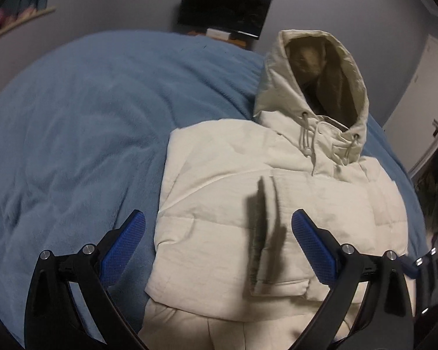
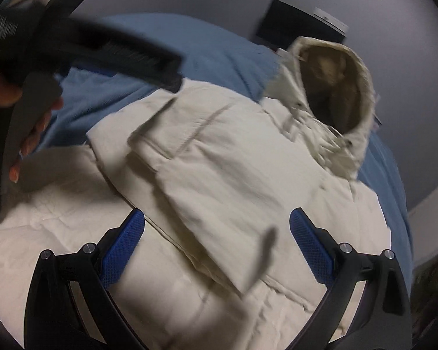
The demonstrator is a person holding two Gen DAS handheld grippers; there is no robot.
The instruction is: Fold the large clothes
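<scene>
A cream jacket (image 1: 248, 204) lies on the blue blanket (image 1: 73, 131), sleeves folded across its front, hood (image 1: 315, 78) toward one o'clock. Left gripper (image 1: 219, 242) and right gripper (image 2: 217, 242) hover spread above it, pinching nothing.

Cream hooded puffer jacket (image 1: 224, 175), sleeves folded in, hood open

A bed covered by a blue fleece blanket (image 1: 81, 122) fills the left and centre of the left wrist view. A cream hooded puffer jacket (image 1: 224, 180) lies directly on it at lower right, sleeves folded across its front, its hood (image 1: 280, 87) pointing toward the upper right with the opening facing up.
</scene>
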